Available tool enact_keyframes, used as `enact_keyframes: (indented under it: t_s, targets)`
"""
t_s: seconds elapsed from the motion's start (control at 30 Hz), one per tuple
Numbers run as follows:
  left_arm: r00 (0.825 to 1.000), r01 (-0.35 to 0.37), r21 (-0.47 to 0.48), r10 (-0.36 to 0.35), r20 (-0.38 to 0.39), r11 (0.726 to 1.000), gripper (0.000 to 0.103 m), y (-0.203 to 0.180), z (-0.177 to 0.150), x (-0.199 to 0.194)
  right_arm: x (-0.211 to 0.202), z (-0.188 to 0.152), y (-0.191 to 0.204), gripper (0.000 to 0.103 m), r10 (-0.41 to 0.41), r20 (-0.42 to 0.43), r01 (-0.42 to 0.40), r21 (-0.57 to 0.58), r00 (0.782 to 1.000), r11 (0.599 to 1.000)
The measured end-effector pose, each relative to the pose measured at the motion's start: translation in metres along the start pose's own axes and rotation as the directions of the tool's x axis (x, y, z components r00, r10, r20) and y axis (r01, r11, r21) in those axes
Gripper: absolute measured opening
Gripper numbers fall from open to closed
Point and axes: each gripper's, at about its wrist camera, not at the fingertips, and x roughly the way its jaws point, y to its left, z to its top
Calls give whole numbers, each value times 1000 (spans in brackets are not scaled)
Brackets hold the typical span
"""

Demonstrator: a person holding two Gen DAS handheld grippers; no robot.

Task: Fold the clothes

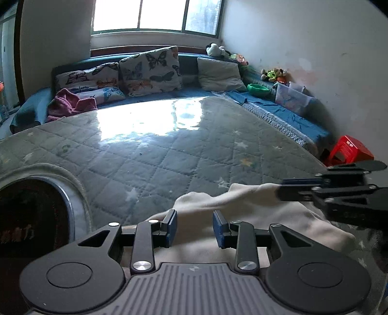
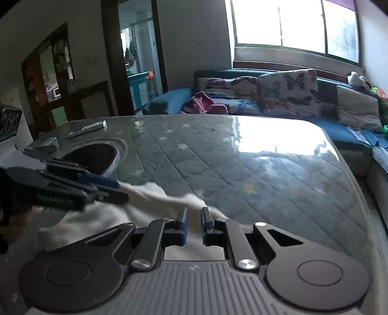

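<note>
A home living room is shown: a blue corner sofa (image 1: 278,106) with butterfly-print cushions (image 1: 150,70) under a window (image 1: 155,14), soft toys (image 1: 274,74) by the wall, and a quilt-covered worktop (image 1: 169,150).

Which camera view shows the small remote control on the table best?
The right wrist view. The remote control lies flat at the far left end of the table, beyond the round hole, in full sight. The left wrist view does not show it; that end of the table is outside its picture.

Black left gripper (image 1: 194,229) (blue-padded jaws)
</note>
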Motion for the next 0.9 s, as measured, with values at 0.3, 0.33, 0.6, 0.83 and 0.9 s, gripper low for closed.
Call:
enact_keyframes:
  t_s: [0.3, 0.33, 0.6, 0.83, 0.9]
  targets:
    - [1000, -8, -20, 7, -25, 1000, 35, 9, 3, 22, 43, 1, 2, 9, -14, -58, 14, -3, 998, 1000]
    - [1000, -6, -22, 6, -25, 1000, 35, 10, 4, 23, 42, 2, 3, 9, -18, -56, 17, -8, 998, 1000]
    - [1000, 3, -16, -3, -1, 1000, 35, 10, -1, 7, 12, -5, 42, 12, 73, -32, -76, -124, 997, 989]
    - [1000, -23, 23, 23, -12, 999, 35, 3, -4, 14, 12, -31, 75, 12, 45, -41, -55, -268, 998, 962]
    - [1000, -26, 25, 26, 3, 999, 35, 2, -6, 5, 13, -34, 77, 12, 30, -34, -39, -285, 999, 958]
